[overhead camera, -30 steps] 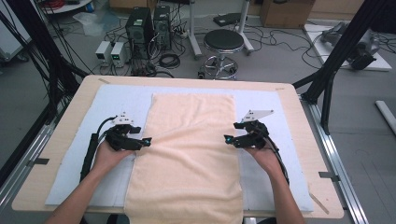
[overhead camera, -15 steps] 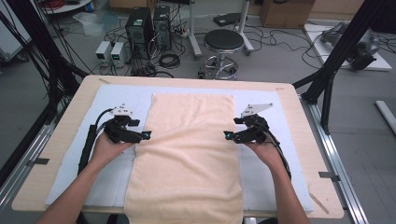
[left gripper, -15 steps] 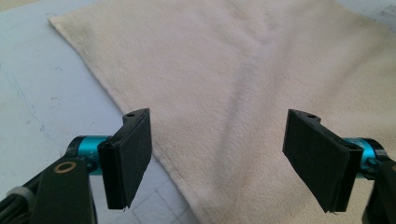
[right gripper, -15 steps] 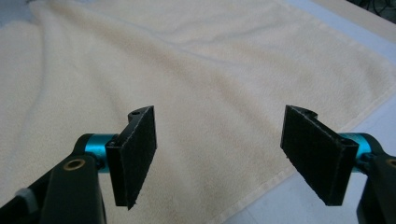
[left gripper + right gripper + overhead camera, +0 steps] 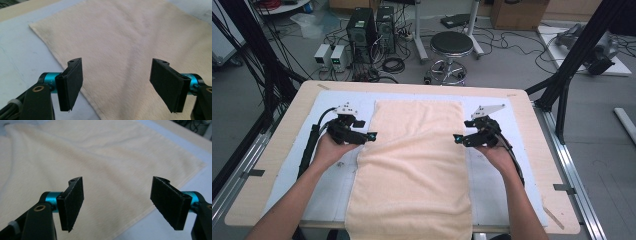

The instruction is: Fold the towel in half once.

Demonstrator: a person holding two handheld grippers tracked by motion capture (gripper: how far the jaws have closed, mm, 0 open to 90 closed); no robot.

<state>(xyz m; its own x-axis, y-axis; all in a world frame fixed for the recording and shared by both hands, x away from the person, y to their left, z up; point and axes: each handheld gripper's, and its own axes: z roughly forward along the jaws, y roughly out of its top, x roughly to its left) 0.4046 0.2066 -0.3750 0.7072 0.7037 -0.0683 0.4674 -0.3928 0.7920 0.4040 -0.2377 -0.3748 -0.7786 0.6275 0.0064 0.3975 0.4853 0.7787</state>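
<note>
Towel (image 5: 414, 165) first: soft cream terry, light and floppy by the look of it, so I judge it will sag and fold wherever I lift it and won't hold any shape of its own. It lies spread flat down the middle of the surface (image 5: 272, 165), on a pale blue mat (image 5: 497, 185), its near end hanging over the front edge. Best hold, I think, is a pinch right on each long side hem, since a bite in the open middle would only bunch the pile. My left claw (image 5: 371, 136) sits at the towel's left edge, jaws spread wide, and in the left gripper view that hem runs between the two pads (image 5: 72, 82). My right claw (image 5: 458, 138) mirrors it at the right edge, also spread, with the right hem passing under its gap in the right gripper view. Neither claw grips cloth yet.
</note>
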